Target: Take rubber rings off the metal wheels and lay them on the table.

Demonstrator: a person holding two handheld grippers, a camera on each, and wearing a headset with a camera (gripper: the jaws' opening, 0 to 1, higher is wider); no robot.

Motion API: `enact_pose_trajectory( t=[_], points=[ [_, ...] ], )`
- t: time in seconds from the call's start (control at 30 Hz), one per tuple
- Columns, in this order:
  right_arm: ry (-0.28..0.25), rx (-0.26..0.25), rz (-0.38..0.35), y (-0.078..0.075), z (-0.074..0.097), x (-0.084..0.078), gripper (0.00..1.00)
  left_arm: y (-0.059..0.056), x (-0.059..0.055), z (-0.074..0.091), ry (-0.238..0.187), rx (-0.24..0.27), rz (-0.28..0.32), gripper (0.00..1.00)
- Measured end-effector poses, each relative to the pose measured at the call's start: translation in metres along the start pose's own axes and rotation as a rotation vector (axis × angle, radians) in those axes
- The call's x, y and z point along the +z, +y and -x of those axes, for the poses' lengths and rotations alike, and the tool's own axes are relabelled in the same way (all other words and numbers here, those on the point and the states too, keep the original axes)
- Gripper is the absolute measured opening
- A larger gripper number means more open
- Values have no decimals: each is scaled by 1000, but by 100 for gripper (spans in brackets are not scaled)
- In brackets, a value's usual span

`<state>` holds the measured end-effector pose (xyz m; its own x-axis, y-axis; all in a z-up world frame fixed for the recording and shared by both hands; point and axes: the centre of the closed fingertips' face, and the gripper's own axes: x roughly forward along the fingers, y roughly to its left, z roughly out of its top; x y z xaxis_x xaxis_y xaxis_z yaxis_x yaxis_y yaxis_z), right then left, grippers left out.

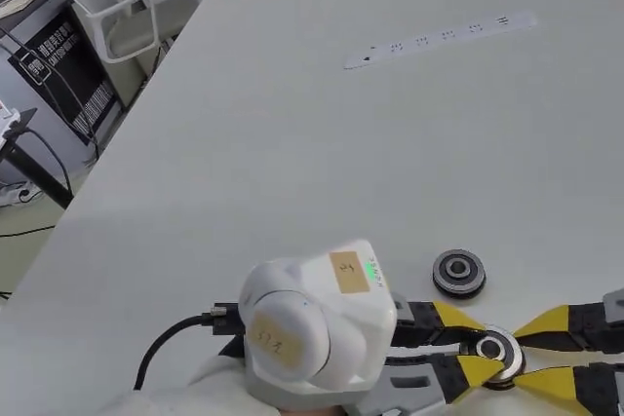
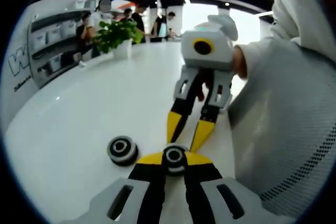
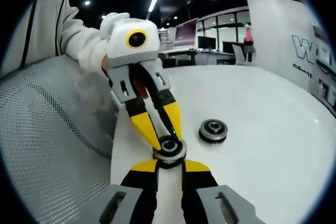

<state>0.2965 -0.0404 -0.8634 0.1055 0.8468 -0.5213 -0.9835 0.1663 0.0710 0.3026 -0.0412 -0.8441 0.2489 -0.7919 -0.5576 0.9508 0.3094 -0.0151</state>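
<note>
I have left gripper (image 1: 473,348) and right gripper (image 1: 526,354) both clenched on one wheel (image 1: 492,347); uneven pulling could fling it toward 11 o'clock

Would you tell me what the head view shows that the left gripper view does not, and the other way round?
Head view: a power strip far across the table and a black barcode-labelled case beside it. Left gripper view: a potted plant, shelving and people in the background. Shared: the left gripper and right gripper, jaws closed on the held wheel, and the spare wheel lying free beside it.
</note>
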Motion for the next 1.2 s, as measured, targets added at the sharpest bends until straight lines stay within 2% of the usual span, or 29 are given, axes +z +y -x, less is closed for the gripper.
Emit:
enact_pose_trajectory(
  t=[0.17, 0.23, 0.4, 0.47, 0.5, 0.6, 0.67, 0.7, 0.77, 0.83, 0.87, 0.9, 0.93, 0.97, 1.0, 1.13, 1.17, 1.2],
  points=[
    [14, -8, 18, 0, 1, 0, 11, 1, -1, -1, -1, 0, -1, 13],
    [30, -16, 14, -1, 2, -3, 5, 1, -1, -1, -1, 1, 0, 13],
    [25, -15, 8, -1, 2, -2, 4, 2, -2, -2, 0, 3, -3, 13],
    [33, -39, -3, -4, 3, -3, 0, 2, -2, -2, 0, 3, -4, 13],
    [31, -34, -5, -4, 2, -3, 0, 2, -2, -2, 0, 3, -5, 13],
    [42, -55, 46, -5, 1, -2, 0, 3, -3, -3, -2, 2, -8, 13],
    [44, -62, 29, -6, 0, -2, 0, 3, -3, -3, -3, 0, -8, 13],
    [42, -76, -34, -7, 1, -3, 0, 3, -3, -3, -2, 0, -10, 13],
    [37, -78, -90, -9, 0, -4, 0, 3, -3, -3, -2, 0, -11, 13],
    [24, -80, -43, -11, 1, -4, 0, 3, -4, -3, -1, 2, -14, 13],
    [19, -97, -52, -12, 0, -4, 0, 4, -4, -3, -1, 4, -15, 13],
    [23, -91, -53, -10, 1, -4, 0, 4, -4, -3, -2, 2, -15, 13],
    [27, -96, -87, -11, 1, -4, 0, 4, -4, -3, -3, 1, -15, 13],
    [41, -102, -158, -12, 1, -5, 0, 4, -4, -3, -3, 2, -16, 13],
    [49, -104, -267, -13, 1, -5, 0, 4, -4, -3, -3, 2, -17, 13],
    [21, -107, -351, -16, 2, -5, 0, 4, -4, -3, -2, 4, -19, 13],
    [11, -111, -389, -15, 2, -5, 0, 4, -4, -3, -3, 4, -16, 13],
    [-2, -116, -473, -16, 3, -6, 0, 4, -4, -3, -4, 4, -15, 13]
  ],
)
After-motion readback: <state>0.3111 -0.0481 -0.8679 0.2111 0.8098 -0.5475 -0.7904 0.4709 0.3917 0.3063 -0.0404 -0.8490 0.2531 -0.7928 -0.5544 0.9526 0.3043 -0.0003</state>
